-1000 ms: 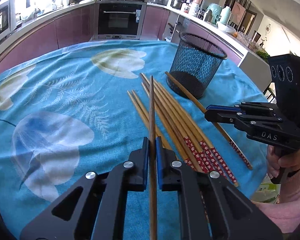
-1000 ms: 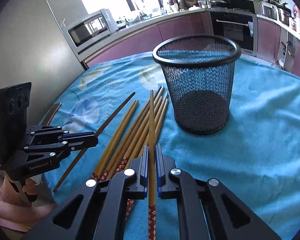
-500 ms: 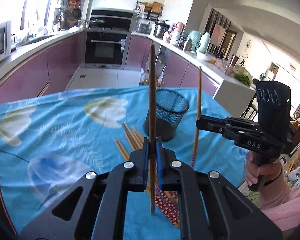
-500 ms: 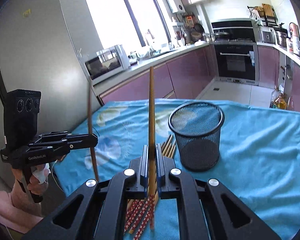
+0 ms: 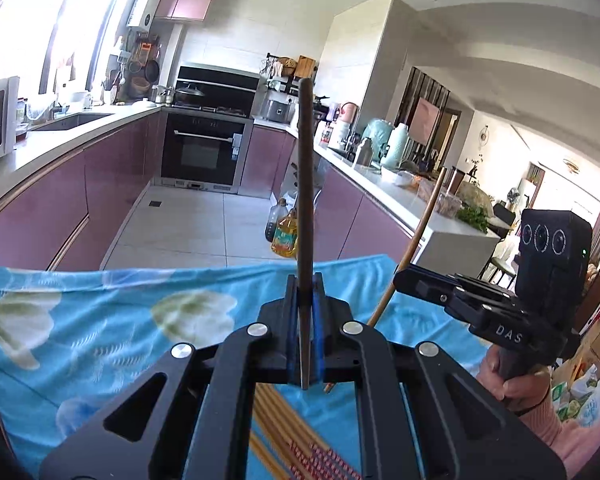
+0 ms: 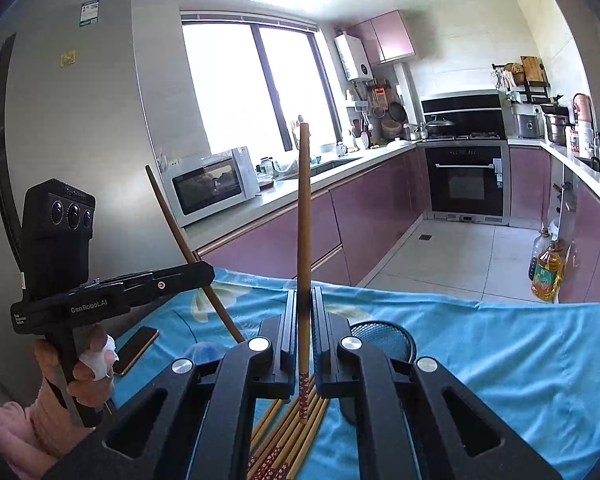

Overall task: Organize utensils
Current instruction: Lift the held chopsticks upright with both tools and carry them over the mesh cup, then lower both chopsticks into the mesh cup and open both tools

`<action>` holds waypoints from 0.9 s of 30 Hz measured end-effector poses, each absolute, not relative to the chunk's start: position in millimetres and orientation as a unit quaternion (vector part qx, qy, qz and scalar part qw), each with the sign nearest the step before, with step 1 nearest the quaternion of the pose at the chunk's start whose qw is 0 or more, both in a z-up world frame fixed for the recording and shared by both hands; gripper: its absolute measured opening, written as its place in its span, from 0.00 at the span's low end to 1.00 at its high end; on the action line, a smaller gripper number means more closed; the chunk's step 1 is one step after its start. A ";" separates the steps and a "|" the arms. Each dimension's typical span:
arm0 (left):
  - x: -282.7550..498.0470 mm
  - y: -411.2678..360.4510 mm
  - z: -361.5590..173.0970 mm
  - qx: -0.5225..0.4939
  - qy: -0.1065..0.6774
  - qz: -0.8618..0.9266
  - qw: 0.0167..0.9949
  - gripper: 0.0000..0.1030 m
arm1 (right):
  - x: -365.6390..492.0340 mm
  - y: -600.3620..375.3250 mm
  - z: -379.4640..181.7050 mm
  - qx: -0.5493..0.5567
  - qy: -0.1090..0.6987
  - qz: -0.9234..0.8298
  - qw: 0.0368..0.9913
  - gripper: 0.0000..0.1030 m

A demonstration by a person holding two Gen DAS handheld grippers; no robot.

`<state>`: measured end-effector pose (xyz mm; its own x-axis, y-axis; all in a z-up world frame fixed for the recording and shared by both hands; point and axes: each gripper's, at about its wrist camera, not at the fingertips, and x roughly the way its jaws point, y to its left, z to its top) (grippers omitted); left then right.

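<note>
A: Left wrist view. Your left gripper (image 5: 305, 320) is clamped on 1 dark chopstick (image 5: 304, 184), upright above the tablecloth's (image 5: 100, 320) far edge. Your right gripper (image 5: 400, 280) pinches a 2nd chopstick (image 5: 424, 224).

B: Right wrist view. The mesh holder (image 6: 384, 336) sits mid-cloth, loose chopsticks (image 6: 288, 436) at the near edge. Step looks like carry-to-holder: tip each stick down over the rim.

A: Purple kitchen cabinets (image 6: 284, 236) beyond.

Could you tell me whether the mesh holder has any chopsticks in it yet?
Cannot tell: only the mesh holder's rim shows behind the right hand-held gripper.
</note>
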<state>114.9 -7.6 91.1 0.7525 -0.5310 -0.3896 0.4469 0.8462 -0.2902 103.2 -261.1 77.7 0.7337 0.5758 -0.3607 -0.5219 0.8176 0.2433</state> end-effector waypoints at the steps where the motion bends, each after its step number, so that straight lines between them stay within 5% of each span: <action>1: 121.1 -10.7 93.1 -0.092 0.233 -0.265 0.931 0.07 | 106.2 -263.1 81.2 0.063 0.210 0.293 0.931 0.05; 12: 154.9 -53.1 119.6 -0.066 0.226 -0.257 0.937 0.07 | 139.4 -273.4 88.2 0.059 0.203 0.260 0.942 0.05; 27: 203.4 -93.8 32.5 -0.019 0.327 -0.258 0.909 0.07 | 174.6 -252.9 27.3 0.026 0.332 0.252 0.909 0.06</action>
<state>203.4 -93.8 32.5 0.6525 -0.4818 -0.5849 0.4574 0.8658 -0.2029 174.6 -252.9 27.3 0.6525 0.4760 -0.5896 -0.4416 0.8712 0.2146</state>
